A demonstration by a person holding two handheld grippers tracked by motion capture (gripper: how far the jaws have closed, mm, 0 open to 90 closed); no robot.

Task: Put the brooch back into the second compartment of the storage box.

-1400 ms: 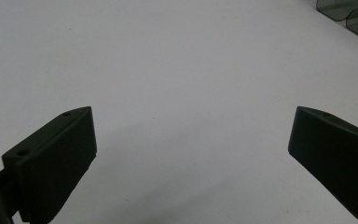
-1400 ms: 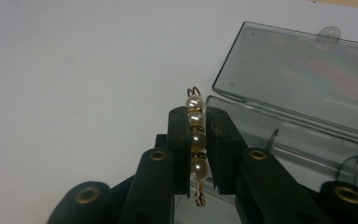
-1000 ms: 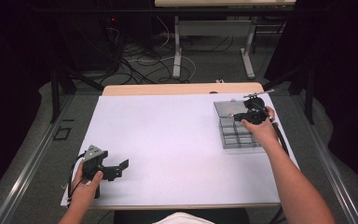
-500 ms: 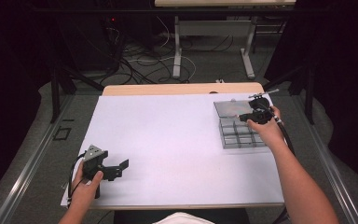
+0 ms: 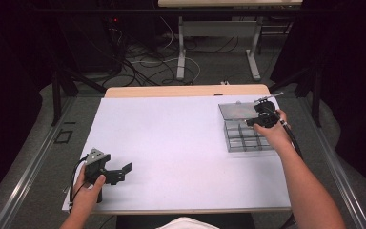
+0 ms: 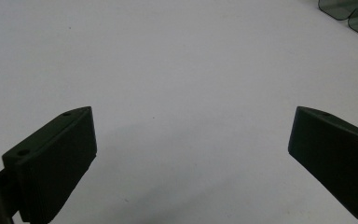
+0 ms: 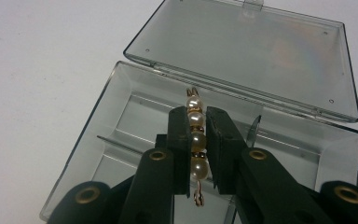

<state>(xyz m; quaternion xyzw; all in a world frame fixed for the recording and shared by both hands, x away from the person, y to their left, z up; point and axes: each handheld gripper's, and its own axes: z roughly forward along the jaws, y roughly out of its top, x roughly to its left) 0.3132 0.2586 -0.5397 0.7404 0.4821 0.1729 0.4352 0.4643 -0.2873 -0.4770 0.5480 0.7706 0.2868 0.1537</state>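
Observation:
A clear plastic compartment box (image 5: 242,136) lies open at the table's right, its lid (image 7: 256,51) folded back flat. My right gripper (image 7: 196,122) hovers over the box's far compartments, shut on a short gold pin strung with pearl beads (image 7: 195,140). The same gripper (image 5: 262,118) appears in the high view above the box's back part. My left gripper (image 5: 120,172) rests low at the table's front left, held by a hand, its jaws wide open with nothing between them (image 6: 191,149).
A white sheet (image 5: 171,143) covers the table, with a wooden strip (image 5: 186,90) at the far edge. The box's corners (image 6: 349,11) show at the top right of the left gripper view. Cables and desk legs stand on the floor beyond.
The right hand has shifted slightly toward the box's back right with the pearl pin in its grip. The left gripper has stayed put.

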